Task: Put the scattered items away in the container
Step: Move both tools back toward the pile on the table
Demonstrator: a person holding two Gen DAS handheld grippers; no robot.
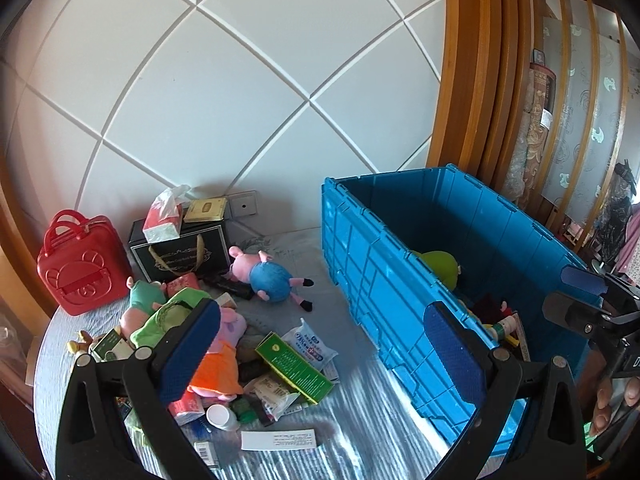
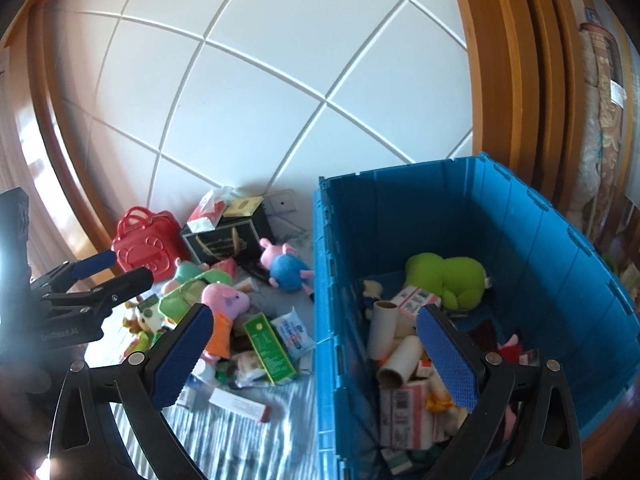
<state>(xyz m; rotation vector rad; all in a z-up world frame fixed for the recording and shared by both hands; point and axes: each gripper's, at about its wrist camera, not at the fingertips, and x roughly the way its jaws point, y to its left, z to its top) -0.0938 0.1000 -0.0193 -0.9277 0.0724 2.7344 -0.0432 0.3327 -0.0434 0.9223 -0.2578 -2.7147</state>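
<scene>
Through the left wrist view: left gripper (image 1: 320, 348) spread wide and holding nothing, poised above the pile on the grey striped bedcover (image 1: 360, 412), just left of the blue crate (image 1: 400, 280). One plush pig in a blue body (image 1: 268, 274) lying alone at the far side of the pile, soft and light, best pinched across the round torso rather than by a thin leg. One plush pig in an orange dress (image 1: 218, 360) half hidden behind the left finger, equally squashy. One green carton (image 1: 294, 366), stiff and light, easiest taken across its narrow sides. One white sachet with blue print (image 1: 308, 342), thin and probably slippery, likely to need lifting by an edge. One white bottle cap end (image 1: 220, 416) and one long white box (image 1: 278, 440) nearest the camera. At the far left, one red plastic case (image 1: 80, 264), rigid, with two handles offering the obvious hold; beside it one black gift bag (image 1: 180, 252) carrying one tissue pack (image 1: 164, 216) and one gold box (image 1: 204, 210). Right gripper (image 1: 576, 296) visible at the right edge, parted and empty. Through the right wrist view: right gripper (image 2: 316, 348) wide open and empty, straddling the near-left wall of the crate. Inside, one green plush toy (image 2: 448, 280) at the far end, two cardboard tubes (image 2: 384, 328), hollow and easily crushed, plus several small cartons too jumbled to count. Left gripper (image 2: 116, 270) at the left, open, clear of the heap.
</scene>
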